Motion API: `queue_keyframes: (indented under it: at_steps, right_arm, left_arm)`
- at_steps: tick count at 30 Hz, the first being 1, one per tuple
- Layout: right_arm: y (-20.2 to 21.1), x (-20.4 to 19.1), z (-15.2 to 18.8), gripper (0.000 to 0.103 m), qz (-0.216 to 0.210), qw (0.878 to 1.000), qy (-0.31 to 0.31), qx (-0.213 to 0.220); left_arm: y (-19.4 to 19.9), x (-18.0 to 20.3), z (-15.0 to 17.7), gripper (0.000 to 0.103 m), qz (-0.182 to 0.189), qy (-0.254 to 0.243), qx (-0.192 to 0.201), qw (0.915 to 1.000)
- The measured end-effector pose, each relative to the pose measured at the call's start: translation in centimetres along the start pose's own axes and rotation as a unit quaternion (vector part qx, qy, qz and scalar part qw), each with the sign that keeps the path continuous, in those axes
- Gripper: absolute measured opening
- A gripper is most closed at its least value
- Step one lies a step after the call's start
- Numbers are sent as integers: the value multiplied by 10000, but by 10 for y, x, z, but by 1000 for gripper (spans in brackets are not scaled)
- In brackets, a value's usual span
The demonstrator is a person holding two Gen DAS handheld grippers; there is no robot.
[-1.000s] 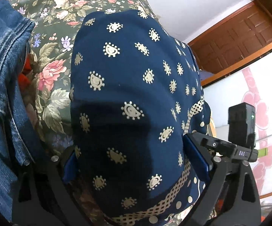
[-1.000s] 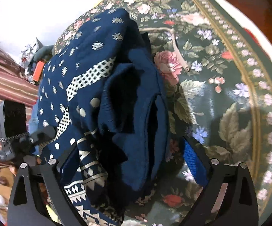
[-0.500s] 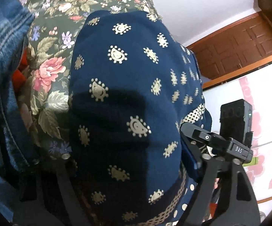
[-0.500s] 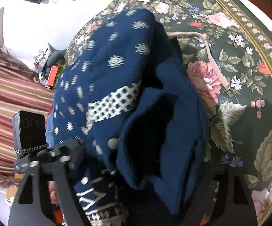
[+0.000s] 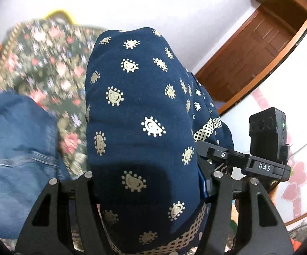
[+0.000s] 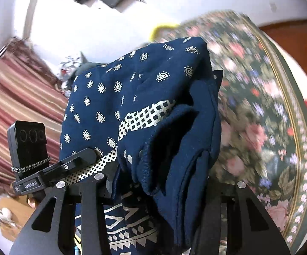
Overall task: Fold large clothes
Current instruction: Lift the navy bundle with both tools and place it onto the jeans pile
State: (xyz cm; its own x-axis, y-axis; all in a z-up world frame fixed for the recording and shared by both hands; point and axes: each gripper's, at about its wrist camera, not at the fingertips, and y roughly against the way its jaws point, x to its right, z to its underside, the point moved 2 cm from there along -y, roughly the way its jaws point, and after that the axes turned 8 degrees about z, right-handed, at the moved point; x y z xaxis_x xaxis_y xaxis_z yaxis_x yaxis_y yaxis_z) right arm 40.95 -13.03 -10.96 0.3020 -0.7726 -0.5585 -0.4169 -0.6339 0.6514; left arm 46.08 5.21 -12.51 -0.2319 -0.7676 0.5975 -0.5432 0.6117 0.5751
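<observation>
Held the folded blue top (image 5: 140, 127) up off the flowery bed (image 5: 47, 63), one end in each claw. Left claw (image 5: 147, 189) had just been closing, squeezed on the thick bundle between its fingers. Right claw (image 6: 155, 189) had just been closing too, pinched on the other end. Looked like the carry step after folding. Next likely needed: move both claws together, keep the squeeze, set the top down flat. Jeans (image 5: 15, 138) lay left of the left claw.

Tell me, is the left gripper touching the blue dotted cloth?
Touching. The left wrist view shows the left gripper with both fingers pressed against the folded blue dotted cloth.
</observation>
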Motion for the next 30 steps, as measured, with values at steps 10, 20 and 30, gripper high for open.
queue_keyframes:
  at_steps: [10, 20, 30]
  right_arm:
    - [-27, -10, 4, 41, -350, 9976, 589, 6]
    - [-122, -59, 6, 41, -294, 9956, 695, -565]
    - [-201, -46, 16, 45, 91, 9924, 325, -1184]
  left_arm:
    - [115, -31, -9, 62, -400, 25, 644, 9971]
    - [155, -129, 4, 62, -723, 710, 853, 9912]
    - [131, -209, 22, 66, -1073, 1422, 604, 9822]
